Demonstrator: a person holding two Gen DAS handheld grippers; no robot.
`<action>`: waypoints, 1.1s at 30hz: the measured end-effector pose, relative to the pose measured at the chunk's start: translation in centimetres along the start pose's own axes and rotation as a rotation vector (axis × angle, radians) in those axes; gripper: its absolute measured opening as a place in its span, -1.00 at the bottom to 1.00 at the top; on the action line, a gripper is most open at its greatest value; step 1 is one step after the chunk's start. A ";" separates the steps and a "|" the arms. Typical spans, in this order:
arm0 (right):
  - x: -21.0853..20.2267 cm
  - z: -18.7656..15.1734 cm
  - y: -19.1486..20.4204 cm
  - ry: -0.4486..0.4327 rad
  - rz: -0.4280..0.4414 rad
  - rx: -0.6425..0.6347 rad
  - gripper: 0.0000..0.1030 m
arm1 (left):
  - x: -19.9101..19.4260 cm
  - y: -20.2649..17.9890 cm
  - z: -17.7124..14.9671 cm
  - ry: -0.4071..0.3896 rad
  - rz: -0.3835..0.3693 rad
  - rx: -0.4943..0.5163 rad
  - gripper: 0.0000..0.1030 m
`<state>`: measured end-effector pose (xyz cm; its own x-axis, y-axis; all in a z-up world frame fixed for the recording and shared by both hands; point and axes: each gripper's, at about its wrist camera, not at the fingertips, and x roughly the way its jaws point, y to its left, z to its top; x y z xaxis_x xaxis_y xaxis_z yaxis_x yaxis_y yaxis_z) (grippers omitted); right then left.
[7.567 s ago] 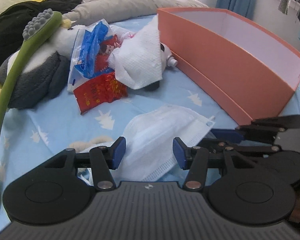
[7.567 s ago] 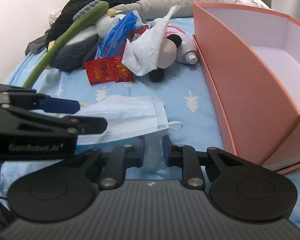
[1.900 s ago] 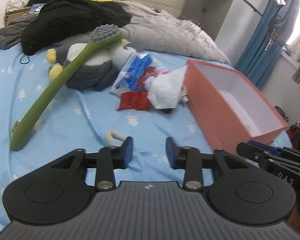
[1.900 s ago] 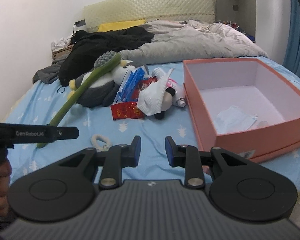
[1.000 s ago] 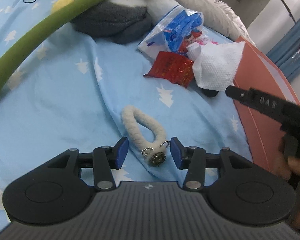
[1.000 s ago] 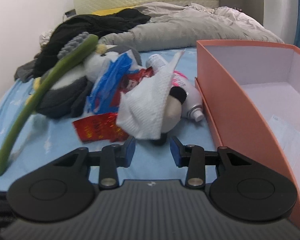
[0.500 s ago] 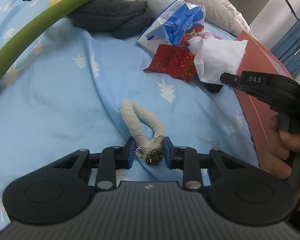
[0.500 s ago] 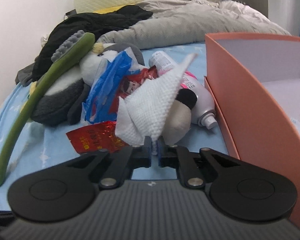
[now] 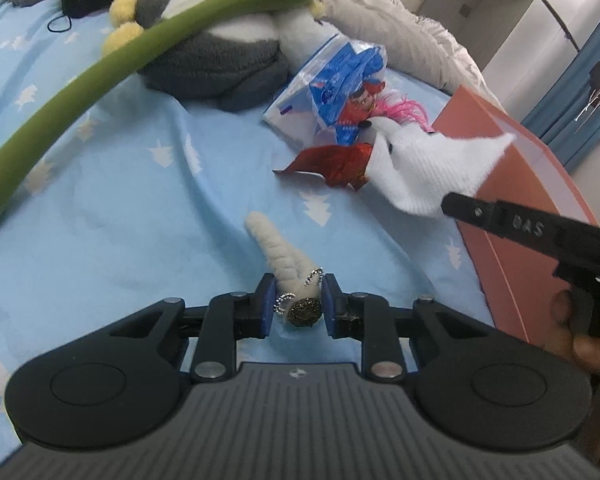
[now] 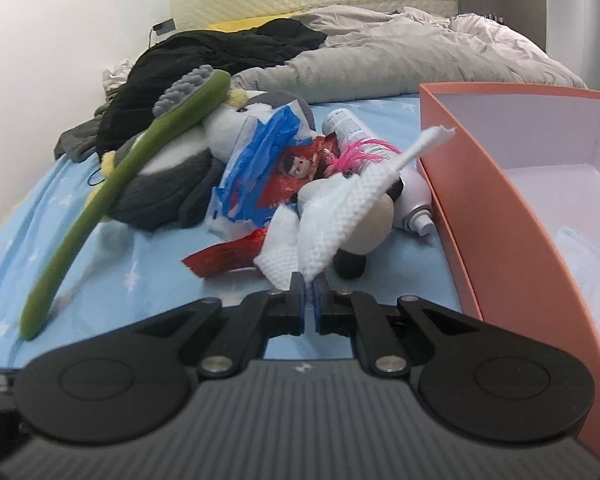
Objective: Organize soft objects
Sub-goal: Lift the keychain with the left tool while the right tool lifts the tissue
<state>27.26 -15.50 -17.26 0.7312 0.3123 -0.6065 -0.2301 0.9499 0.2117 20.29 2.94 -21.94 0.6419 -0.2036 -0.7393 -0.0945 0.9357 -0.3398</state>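
From the left wrist, the left gripper, spread a second ago, has just been closing and now pinches the fuzzy loop on the bedsheet. From the right wrist, the right gripper now pinches the white cloth, lifted beside the orange box, which holds a face mask.

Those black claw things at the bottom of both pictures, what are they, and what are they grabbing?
They are grabbers, one in each of a person's hands, with a camera on each looking along its fingers. In the left camera's picture, the left gripper is squeezing a fluffy cream hair tie on the blue bedsheet; its jaws have just been closing. In the other picture, the right gripper is pinched shut on a white cloth. Also on the bed: a plush penguin, a green brush, a spray bottle and an orange box.
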 end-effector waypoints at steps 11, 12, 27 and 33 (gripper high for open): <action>-4.7 -3.0 0.0 0.042 0.013 0.011 -0.86 | -2.2 -0.4 -1.5 -0.029 0.001 0.007 -0.46; -4.9 -3.3 -0.1 0.050 0.013 0.012 -0.86 | -2.3 -0.5 -1.7 -0.027 0.003 0.011 -0.46; -7.8 -4.7 0.0 0.063 -0.035 -0.006 -0.86 | -4.5 -2.0 -1.2 -0.059 -0.021 0.058 -0.47; -10.0 -2.5 -0.1 0.000 -0.069 -0.014 -0.86 | -7.3 -4.1 0.8 -0.115 -0.063 0.102 -0.47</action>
<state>18.42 -18.72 -13.15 0.7456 0.2464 -0.6192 -0.1886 0.9692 0.1585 16.61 0.82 -14.65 0.7275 -0.2337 -0.6451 0.0222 0.9477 -0.3184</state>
